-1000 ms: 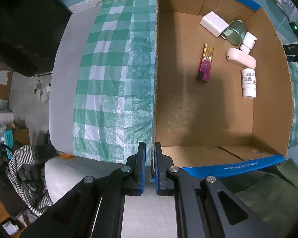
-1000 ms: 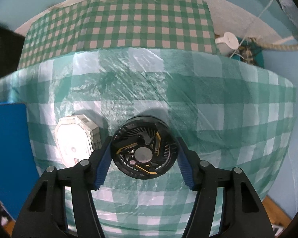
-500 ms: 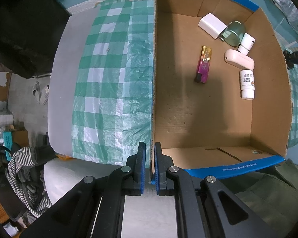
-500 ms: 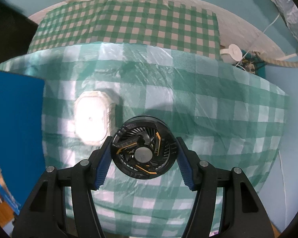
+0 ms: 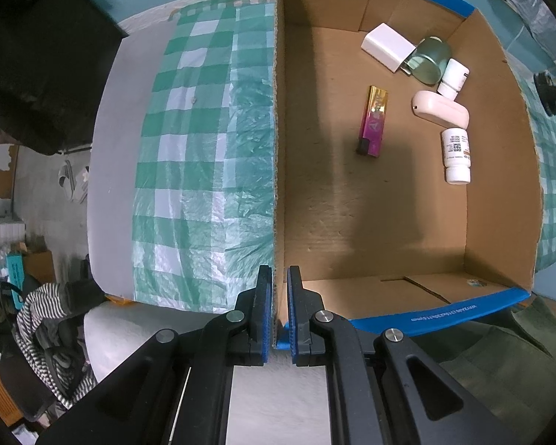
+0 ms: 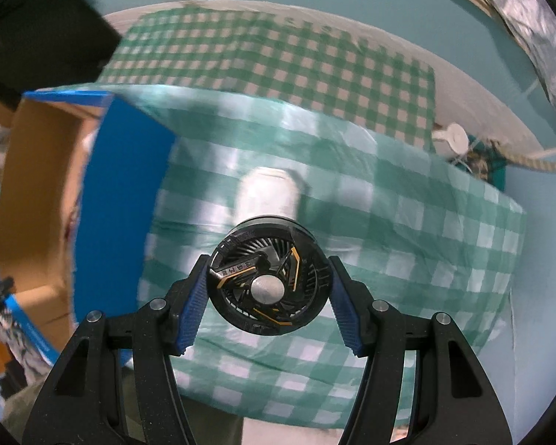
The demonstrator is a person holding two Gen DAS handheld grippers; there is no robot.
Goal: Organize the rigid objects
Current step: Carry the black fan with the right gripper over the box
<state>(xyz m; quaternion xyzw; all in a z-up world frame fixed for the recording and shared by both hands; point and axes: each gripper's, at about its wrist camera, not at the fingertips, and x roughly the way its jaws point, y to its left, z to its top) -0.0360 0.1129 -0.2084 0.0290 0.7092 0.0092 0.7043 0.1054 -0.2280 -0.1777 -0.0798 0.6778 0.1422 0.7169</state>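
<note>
My left gripper [image 5: 277, 313] is shut on the near left wall of the cardboard box [image 5: 278, 148]. Inside the box lie a white charger [image 5: 387, 46], a green tin [image 5: 430, 60], a pink-gold lighter [image 5: 372, 122], a pink case [image 5: 441, 109] and two white bottles [image 5: 456, 155]. My right gripper [image 6: 267, 293] is shut on a round black fan [image 6: 267, 274] and holds it above the checked cloth. A white octagonal object [image 6: 270, 193] lies blurred on the cloth beyond the fan. The box's blue outer wall [image 6: 118, 200] stands to the left.
A green-and-white checked plastic cloth [image 5: 204, 148] covers the table. A grey strip of bare table [image 5: 111, 148] runs along its left edge. A white plug and rope [image 6: 456, 137] sit at the far right. Clothes [image 5: 48, 319] lie below the table at the left.
My right gripper has lifted the fan off the cloth and swung left, bringing the box into view. The left gripper has stayed clamped on the box wall.
</note>
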